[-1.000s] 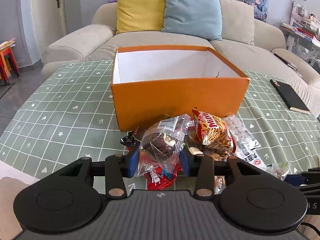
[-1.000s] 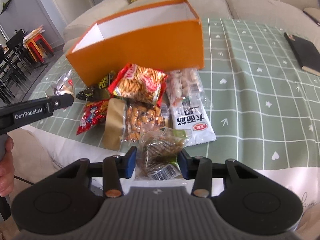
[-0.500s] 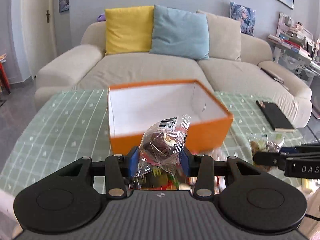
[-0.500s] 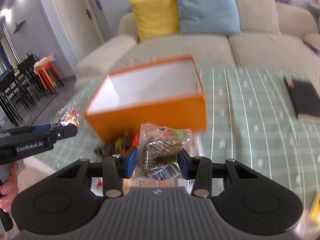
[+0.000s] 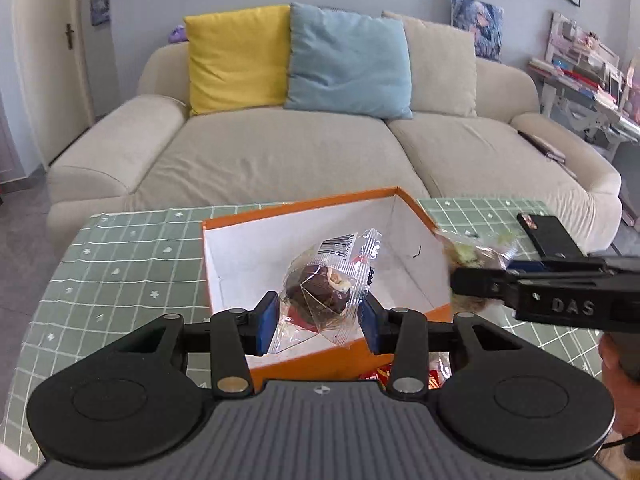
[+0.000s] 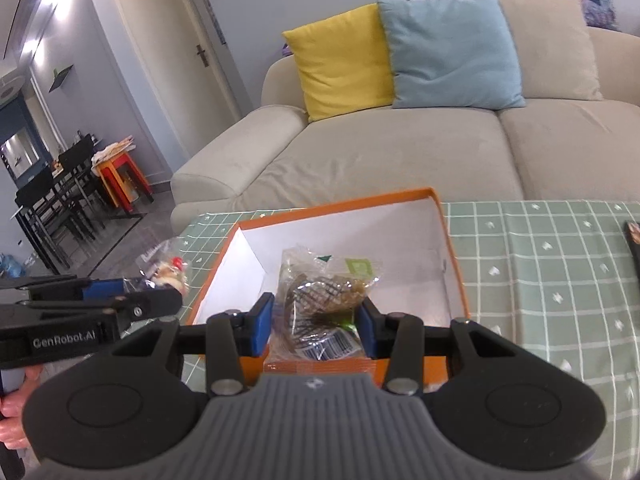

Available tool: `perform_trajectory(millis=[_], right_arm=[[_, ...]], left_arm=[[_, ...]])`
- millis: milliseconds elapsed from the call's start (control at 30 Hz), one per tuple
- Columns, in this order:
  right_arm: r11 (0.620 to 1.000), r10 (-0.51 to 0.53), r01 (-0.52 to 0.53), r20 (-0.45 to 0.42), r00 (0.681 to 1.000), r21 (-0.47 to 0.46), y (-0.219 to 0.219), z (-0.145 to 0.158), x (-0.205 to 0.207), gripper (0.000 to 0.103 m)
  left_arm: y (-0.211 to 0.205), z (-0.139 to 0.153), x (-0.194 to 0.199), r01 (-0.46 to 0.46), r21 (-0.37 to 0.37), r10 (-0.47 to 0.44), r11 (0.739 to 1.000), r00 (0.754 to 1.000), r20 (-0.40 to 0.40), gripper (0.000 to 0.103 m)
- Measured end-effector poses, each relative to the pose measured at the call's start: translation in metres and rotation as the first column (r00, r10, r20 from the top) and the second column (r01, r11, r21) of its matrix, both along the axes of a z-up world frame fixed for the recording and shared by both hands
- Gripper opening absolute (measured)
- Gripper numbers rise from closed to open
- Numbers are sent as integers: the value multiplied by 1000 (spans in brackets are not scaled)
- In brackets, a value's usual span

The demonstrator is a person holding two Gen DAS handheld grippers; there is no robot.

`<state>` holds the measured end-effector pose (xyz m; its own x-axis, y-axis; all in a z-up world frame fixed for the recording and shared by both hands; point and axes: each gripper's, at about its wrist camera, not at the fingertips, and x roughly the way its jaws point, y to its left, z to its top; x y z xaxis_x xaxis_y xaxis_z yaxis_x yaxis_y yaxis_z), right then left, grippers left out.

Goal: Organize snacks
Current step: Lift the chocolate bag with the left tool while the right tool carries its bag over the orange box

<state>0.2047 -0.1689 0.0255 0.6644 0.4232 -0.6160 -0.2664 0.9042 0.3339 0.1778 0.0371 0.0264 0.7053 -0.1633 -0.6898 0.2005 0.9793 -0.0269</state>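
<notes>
My left gripper [image 5: 318, 322] is shut on a clear-wrapped chocolate cake [image 5: 326, 292] and holds it above the near wall of the open orange box [image 5: 280, 216]. The box has a white, empty inside. My right gripper [image 6: 314, 326] is shut on a clear-wrapped brown pastry with a green label [image 6: 324, 300], also over the box [image 6: 454, 256], near its front edge. In the left wrist view the right gripper [image 5: 472, 280] comes in from the right with its pastry [image 5: 474, 250]. In the right wrist view the left gripper [image 6: 164, 300] comes in from the left with its cake [image 6: 170, 274].
The box stands on a green checked tablecloth [image 5: 120, 264]. A few red snack packs [image 5: 384, 374] peek out below the left gripper. A black notebook [image 5: 546, 234] lies at the right of the table. A beige sofa [image 5: 280, 160] with cushions stands behind.
Both grippers have risen from the snack pile and moved forward over the box, each still holding its packet. The snack pile has dropped out of view beneath them.
</notes>
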Motion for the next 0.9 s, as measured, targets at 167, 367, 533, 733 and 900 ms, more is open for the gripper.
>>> perform_trajectory(millis=[167, 367, 533, 733, 900], right_arm=[[998, 66, -66, -84, 994, 6, 11, -13, 45, 41], [995, 93, -98, -184, 979, -22, 26, -36, 86, 42], [996, 61, -77, -270, 961, -50, 39, -63, 99, 41], [990, 65, -103, -348, 935, -93, 56, -94, 106, 42], [990, 53, -99, -391, 919, -96, 60, -110, 113, 42]], left_arm=[[0, -15, 30, 36, 50, -33, 998, 998, -61, 48], [-4, -42, 54, 47, 163, -23, 986, 989, -148, 48], [2, -61, 65, 28, 147, 7, 989, 974, -228, 48], [-10, -70, 67, 80, 260, -12, 962, 968, -250, 48], [-15, -80, 76, 98, 297, -8, 950, 957, -289, 49]])
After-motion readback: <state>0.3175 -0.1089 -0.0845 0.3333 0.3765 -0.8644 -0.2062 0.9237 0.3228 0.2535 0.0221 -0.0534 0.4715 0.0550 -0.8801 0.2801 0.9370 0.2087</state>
